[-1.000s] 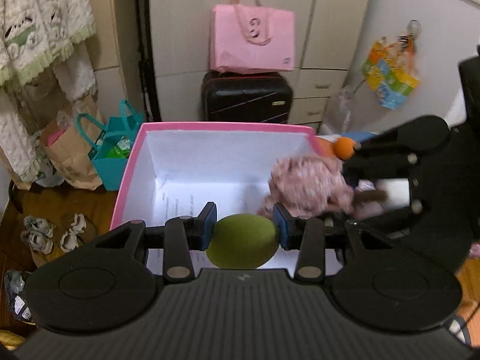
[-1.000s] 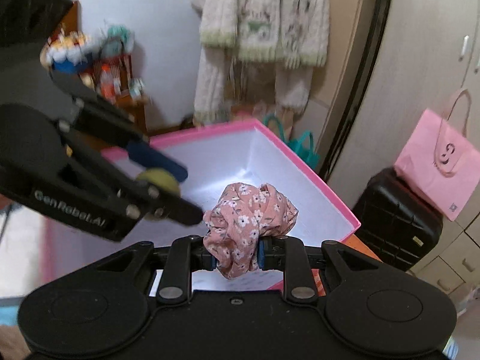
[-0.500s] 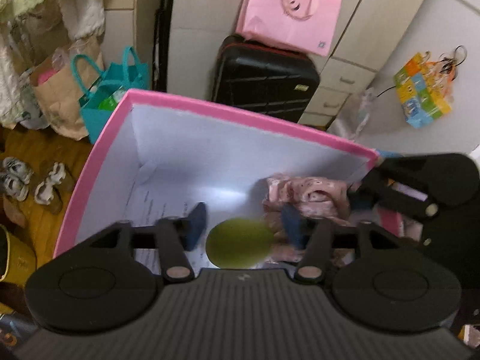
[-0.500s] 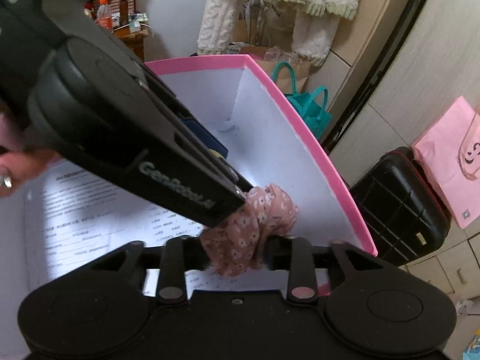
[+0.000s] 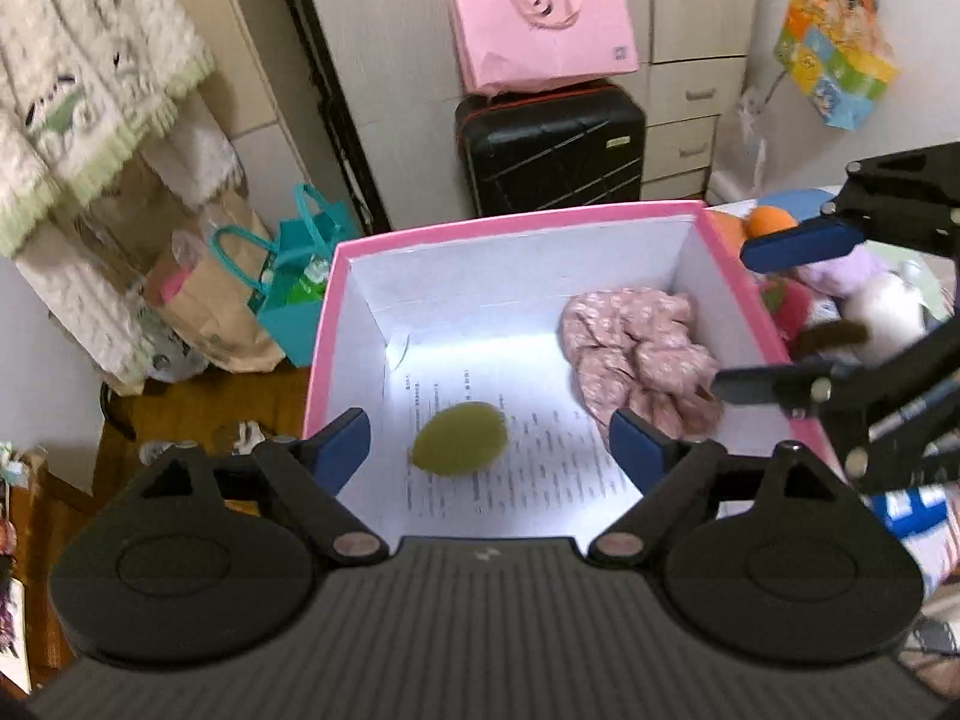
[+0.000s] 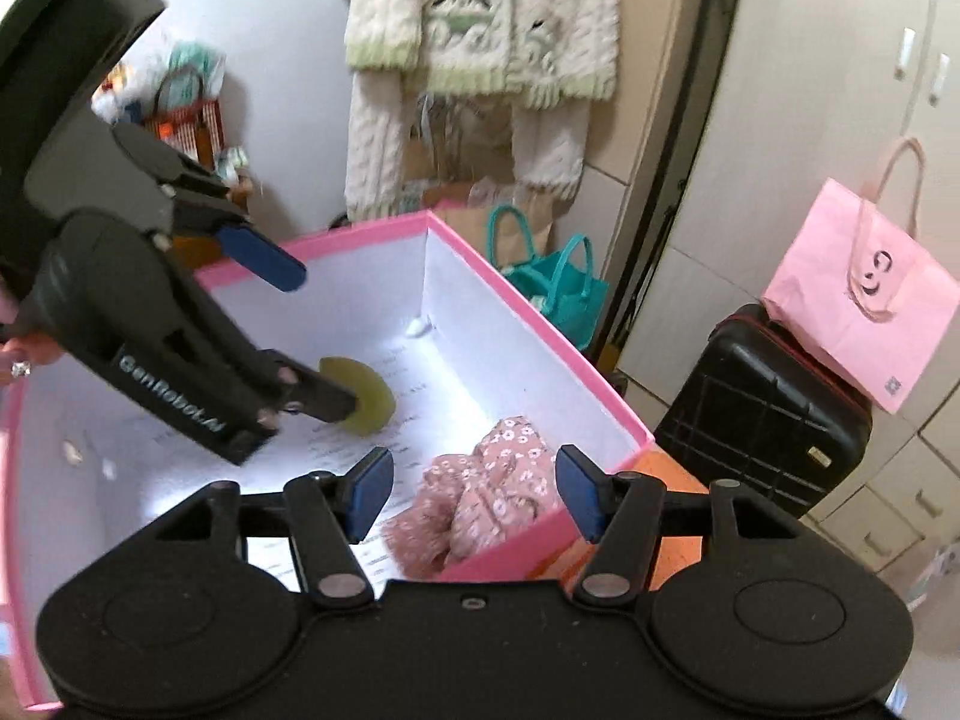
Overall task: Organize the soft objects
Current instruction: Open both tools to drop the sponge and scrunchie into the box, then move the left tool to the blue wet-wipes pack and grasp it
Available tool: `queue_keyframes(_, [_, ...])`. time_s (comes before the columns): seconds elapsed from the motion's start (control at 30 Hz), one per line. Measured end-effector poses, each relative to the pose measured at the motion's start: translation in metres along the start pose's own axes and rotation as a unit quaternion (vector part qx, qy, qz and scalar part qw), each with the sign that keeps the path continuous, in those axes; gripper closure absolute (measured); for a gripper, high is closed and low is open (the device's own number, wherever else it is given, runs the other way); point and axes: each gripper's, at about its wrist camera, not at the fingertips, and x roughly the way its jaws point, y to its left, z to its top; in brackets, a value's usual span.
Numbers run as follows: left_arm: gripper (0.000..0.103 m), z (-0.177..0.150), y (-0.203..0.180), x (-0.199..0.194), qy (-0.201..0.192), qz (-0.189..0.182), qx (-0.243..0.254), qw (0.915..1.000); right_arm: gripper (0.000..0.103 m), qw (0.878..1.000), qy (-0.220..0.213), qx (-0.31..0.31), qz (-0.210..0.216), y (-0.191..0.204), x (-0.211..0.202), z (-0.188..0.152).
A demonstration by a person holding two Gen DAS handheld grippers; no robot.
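Observation:
A pink box (image 5: 516, 219) with a white inside holds a printed sheet. On that sheet lies a green ball (image 5: 459, 438), loose, below my left gripper (image 5: 489, 441), whose jaws are opening with nothing pressed between the pads. A pink floral cloth (image 5: 639, 354) is crumpled in the box's right corner. My right gripper (image 6: 474, 483) hovers over that cloth (image 6: 486, 492); its jaws are opening too and its pads touch nothing. From the right wrist view the left gripper (image 6: 303, 336) hangs above the ball (image 6: 369, 402). The right gripper (image 5: 774, 315) reaches over the box's right wall.
Behind the box stand a black suitcase (image 5: 549, 150) with a pink paper bag (image 5: 540, 24) on top, and a teal bag (image 5: 300, 276). Knit sweaters (image 6: 480, 18) hang on the wall. Plush toys (image 5: 870, 300) and an orange ball (image 5: 771, 219) lie right of the box.
Both grippers went from shut to open. The green ball left the left pads and the floral cloth left the right pads; both now lie in the box.

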Motion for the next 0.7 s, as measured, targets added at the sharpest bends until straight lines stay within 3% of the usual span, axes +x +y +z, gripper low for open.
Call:
queue_keyframes(0.17, [0.015,-0.012,-0.008,-0.039,-0.011,-0.011,0.000,0.9999,0.038,1.000,-0.017,0.014,-0.004,0.006,-0.035,-0.012])
queue_keyframes(0.43, [0.015,-0.040,-0.034,-0.089,-0.007,-0.069,-0.004,0.9976,0.037,0.999,-0.028,0.021,-0.013,0.021,-0.090,-0.033])
queue_keyframes(0.7, [0.015,-0.065,-0.081,-0.127,-0.015,-0.122,0.029,0.9920,0.034,0.998,-0.037,0.019,-0.039,0.033,-0.140,-0.065])
